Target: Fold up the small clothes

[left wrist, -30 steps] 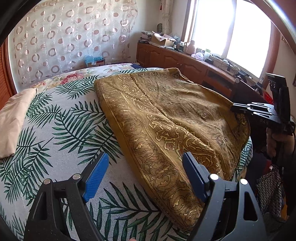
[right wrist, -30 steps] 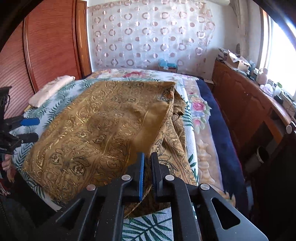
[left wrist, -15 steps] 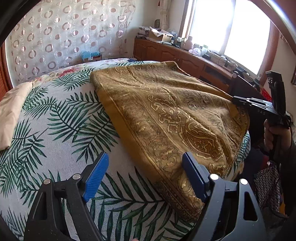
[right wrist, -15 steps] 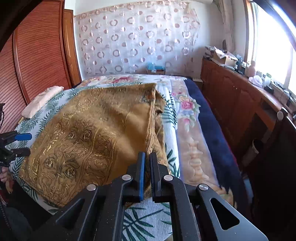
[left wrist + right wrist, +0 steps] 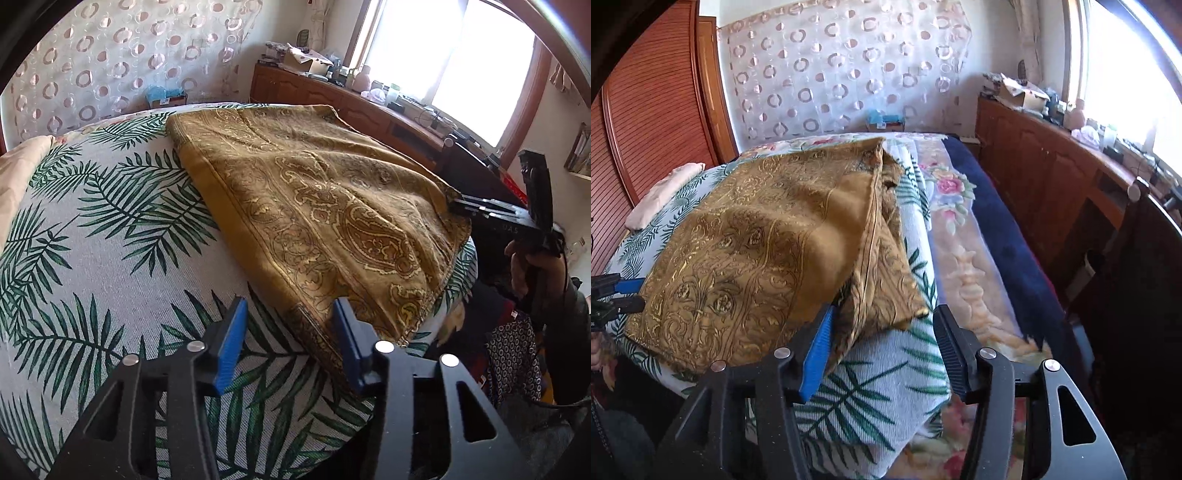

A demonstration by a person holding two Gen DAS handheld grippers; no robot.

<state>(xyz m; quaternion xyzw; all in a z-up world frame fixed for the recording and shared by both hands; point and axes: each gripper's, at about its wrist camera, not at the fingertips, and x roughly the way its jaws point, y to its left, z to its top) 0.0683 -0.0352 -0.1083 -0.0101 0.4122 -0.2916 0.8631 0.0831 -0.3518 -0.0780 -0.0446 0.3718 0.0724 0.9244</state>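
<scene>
A golden-brown paisley cloth (image 5: pixel 332 206) lies spread on the bed, folded over on itself, and also shows in the right wrist view (image 5: pixel 768 236). My left gripper (image 5: pixel 291 332) is open, its blue pads straddling the cloth's near corner just above the bed. My right gripper (image 5: pixel 882 339) is open and empty, at the cloth's other near corner, whose folded layers lie loose between the fingers. The right gripper also shows in the left wrist view (image 5: pixel 458 205) at the cloth's far right corner. The left gripper shows at the left edge of the right wrist view (image 5: pixel 628 291).
The bed has a palm-leaf cover (image 5: pixel 110 229) over a floral and navy blanket (image 5: pixel 990 229). A cream pillow (image 5: pixel 665 192) lies at the head. A wooden sideboard (image 5: pixel 1052 177) with clutter runs under the window. A wooden wardrobe (image 5: pixel 646 122) stands left.
My right gripper has opened and let go of the cloth corner, which now lies on the bed. The left gripper moved toward the cloth's near corner, its jaws somewhat narrower.
</scene>
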